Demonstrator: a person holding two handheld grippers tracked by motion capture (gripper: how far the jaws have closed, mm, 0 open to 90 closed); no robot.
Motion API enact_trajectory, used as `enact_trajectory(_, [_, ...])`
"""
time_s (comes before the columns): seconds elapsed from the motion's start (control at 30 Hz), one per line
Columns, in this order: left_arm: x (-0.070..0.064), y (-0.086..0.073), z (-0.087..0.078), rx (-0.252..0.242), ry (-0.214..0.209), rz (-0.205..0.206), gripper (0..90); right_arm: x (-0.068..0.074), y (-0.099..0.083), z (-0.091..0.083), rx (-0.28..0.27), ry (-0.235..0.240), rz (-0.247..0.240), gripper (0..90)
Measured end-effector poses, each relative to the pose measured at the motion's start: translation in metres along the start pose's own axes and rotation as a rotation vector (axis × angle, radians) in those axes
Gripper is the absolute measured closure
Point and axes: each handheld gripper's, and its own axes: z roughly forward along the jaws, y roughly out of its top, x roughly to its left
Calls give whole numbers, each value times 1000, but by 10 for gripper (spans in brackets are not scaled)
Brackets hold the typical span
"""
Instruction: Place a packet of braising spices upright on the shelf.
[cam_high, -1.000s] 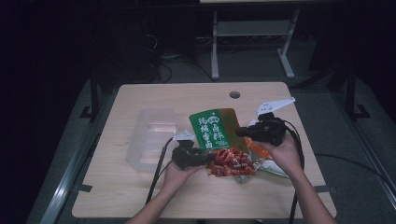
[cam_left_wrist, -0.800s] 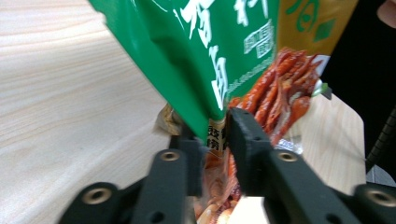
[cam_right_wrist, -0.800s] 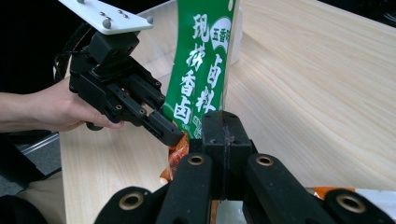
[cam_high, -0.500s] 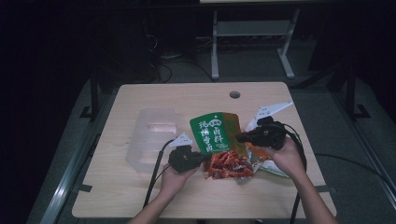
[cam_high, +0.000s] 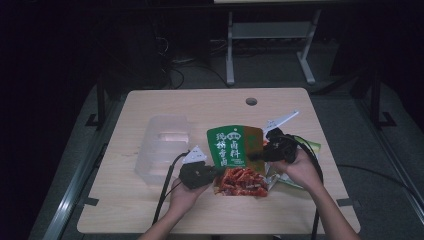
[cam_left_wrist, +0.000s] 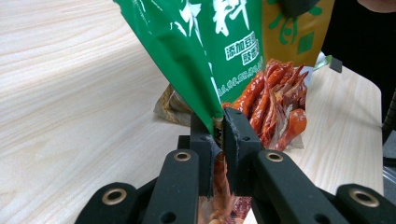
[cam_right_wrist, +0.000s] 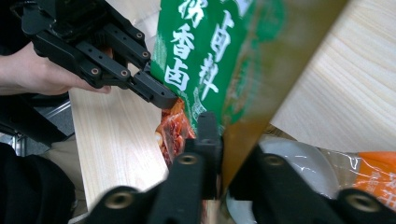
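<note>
A green seasoning packet (cam_high: 229, 146) with white characters and a yellow-brown right side stands upright above the table, held from both sides. My left gripper (cam_high: 215, 172) is shut on its lower left corner; in the left gripper view the jaws (cam_left_wrist: 219, 130) pinch the green packet (cam_left_wrist: 187, 42) edge. My right gripper (cam_high: 253, 156) is shut on its right edge, the jaws (cam_right_wrist: 218, 135) closed on the green packet (cam_right_wrist: 210, 51). A clear bag of red dried chilies (cam_high: 242, 181) lies under the packet, also the red chilies (cam_left_wrist: 275, 102).
A clear plastic container (cam_high: 162, 147) sits left of the hands. More packets (cam_high: 305, 149) lie at the right, among them an orange one (cam_right_wrist: 378, 177) and a white one (cam_right_wrist: 299, 163). The table (cam_high: 200, 107) has a cable hole (cam_high: 251, 101) at the back.
Both hands and the green packet have sunk slightly toward the near edge. Both grips on the packet are unchanged.
</note>
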Motion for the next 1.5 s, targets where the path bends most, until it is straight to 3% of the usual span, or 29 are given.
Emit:
enact_trajectory(0.07, [-2,0,-3,-7,16,4,779,0,0,-2,-2,9,2,893])
enact_trajectory(0.13, [-8,0,-5,-11,73,32,675,2,0,-4,-12,14,7,896])
enact_trajectory(0.33, [-21,3,-12,-8,119,61,516,14,-2,-13,-86,10,7,898])
enact_trajectory(0.6, [-21,2,-21,-18,143,36,422,29,3,-24,-138,-82,-43,899])
enact_trajectory(0.8, [-24,-1,-24,-24,128,35,410,28,9,-33,-191,-108,-26,900])
enact_trajectory(0.9, [-27,-3,-25,-13,127,53,402,28,13,-34,-185,-130,-25,900])
enact_trajectory(1.1, [-29,-9,-29,6,111,76,389,27,24,-33,-208,-122,-19,900])
enact_trajectory(1.5, [-34,-20,-41,33,84,107,363,35,63,-21,-219,-108,-61,900])
